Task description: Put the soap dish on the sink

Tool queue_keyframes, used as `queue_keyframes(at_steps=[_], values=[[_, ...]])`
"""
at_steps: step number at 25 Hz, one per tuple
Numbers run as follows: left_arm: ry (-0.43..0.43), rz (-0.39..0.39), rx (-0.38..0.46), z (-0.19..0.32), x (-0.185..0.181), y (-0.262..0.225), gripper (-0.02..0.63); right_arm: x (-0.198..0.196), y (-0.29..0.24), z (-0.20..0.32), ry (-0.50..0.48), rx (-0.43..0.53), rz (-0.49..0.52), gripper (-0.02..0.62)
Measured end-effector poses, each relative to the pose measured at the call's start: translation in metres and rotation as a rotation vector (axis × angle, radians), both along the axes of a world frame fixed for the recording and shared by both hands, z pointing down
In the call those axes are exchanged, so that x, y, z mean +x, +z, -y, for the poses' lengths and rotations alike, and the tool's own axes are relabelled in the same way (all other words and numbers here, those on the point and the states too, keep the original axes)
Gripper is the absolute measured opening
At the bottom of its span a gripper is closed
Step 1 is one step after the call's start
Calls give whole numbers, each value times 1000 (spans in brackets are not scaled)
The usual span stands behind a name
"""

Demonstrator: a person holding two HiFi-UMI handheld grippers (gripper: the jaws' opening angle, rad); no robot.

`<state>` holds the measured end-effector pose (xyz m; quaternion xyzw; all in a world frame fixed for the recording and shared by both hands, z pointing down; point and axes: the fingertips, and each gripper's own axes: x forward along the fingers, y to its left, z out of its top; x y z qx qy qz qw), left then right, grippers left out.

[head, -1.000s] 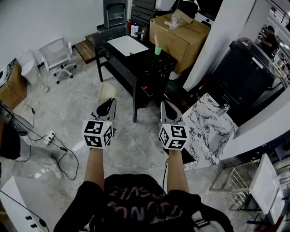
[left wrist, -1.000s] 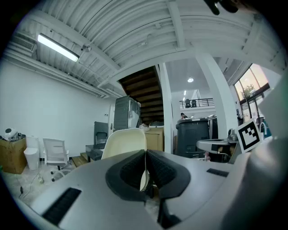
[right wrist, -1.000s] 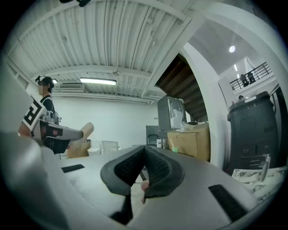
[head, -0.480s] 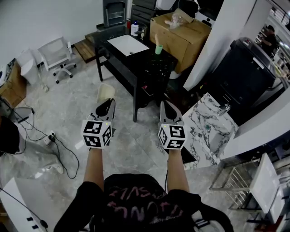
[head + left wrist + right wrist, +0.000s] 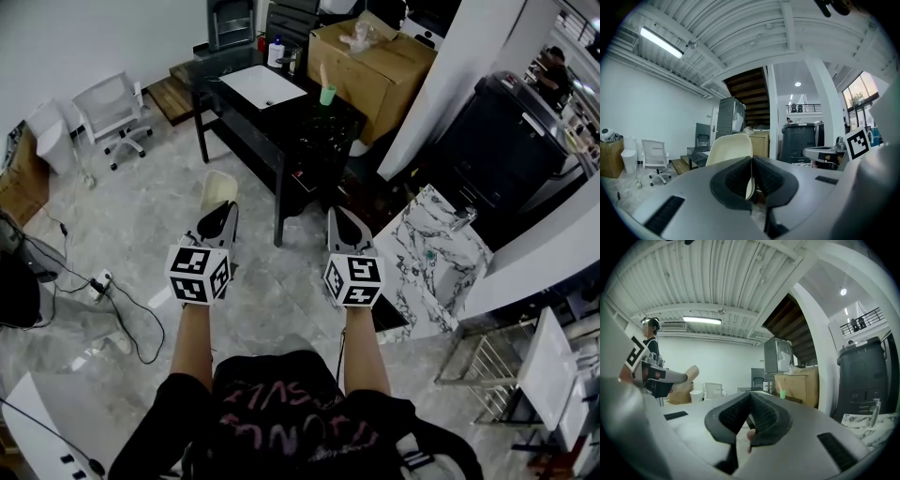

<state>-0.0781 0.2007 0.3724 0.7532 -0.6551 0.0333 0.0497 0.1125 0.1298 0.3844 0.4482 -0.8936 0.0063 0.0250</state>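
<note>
Straight ahead, soap dish (image 5: pixel 218 190) lengthwise.

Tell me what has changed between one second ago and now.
Almost nothing. The head view shifted a little, so the table sits slightly higher in the picture. Nothing was taken hold of or let go. The left gripper still holds the soap dish, the right gripper stays shut and empty, and both remain side by side above the floor, with the sink to their right.
</note>
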Motion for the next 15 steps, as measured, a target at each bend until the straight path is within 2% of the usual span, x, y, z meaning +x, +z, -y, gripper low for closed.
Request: queue_keyframes(at_steps=[8,15], values=[[31,4,-13,29,-7,5,25,-11,7,23,10,4,-20,14],[44,14,-40,77,-16,19,25,-30,23,70,12,-11,-14,14]])
